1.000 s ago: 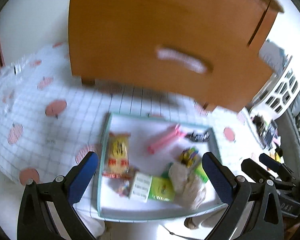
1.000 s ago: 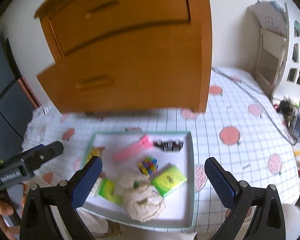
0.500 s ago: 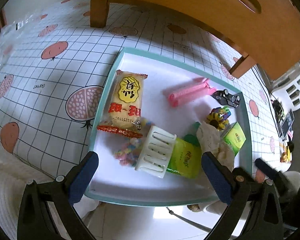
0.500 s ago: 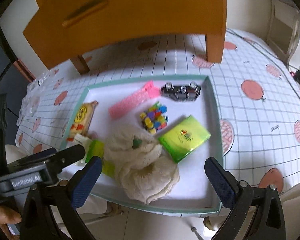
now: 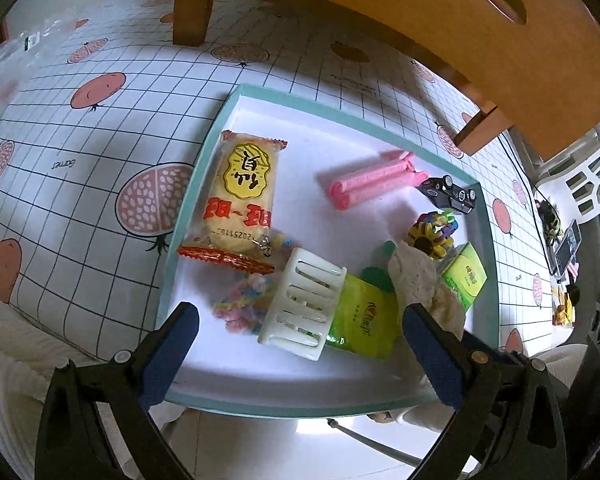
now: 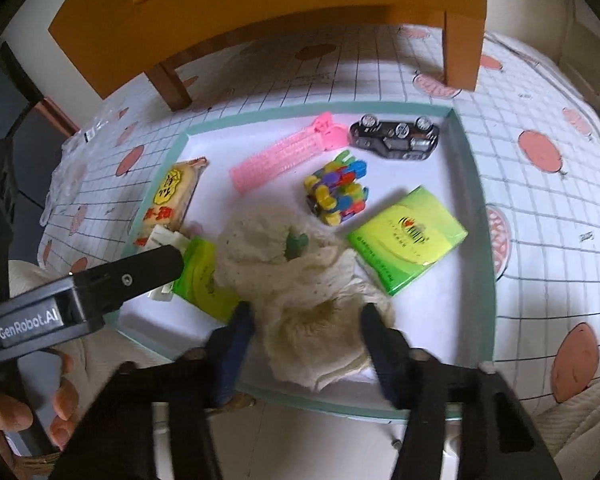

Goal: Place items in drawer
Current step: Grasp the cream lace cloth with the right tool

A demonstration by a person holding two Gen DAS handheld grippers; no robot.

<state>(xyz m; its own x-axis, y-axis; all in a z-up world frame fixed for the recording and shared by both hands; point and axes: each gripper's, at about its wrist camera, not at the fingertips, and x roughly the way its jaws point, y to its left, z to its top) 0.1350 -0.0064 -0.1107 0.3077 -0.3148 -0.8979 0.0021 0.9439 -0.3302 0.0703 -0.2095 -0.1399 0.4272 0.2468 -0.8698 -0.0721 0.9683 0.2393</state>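
Cream crocheted cloth point(image 6: 300, 280) lies bunched at the near edge of the white tray with a teal rim point(image 6: 476, 184), and the right gripper point(image 6: 306, 340) straddles it, jaws just closing in, pads at its sides (whether they press yet I cannot tell). Left gripper point(image 5: 300, 344) hangs wide apart over a white slotted plastic basket point(image 5: 302, 304) tipped onto a green tissue packet point(image 5: 364, 320). Orange wooden drawer cabinet point(image 6: 260, 8) stands behind the tray, its drawer shut.
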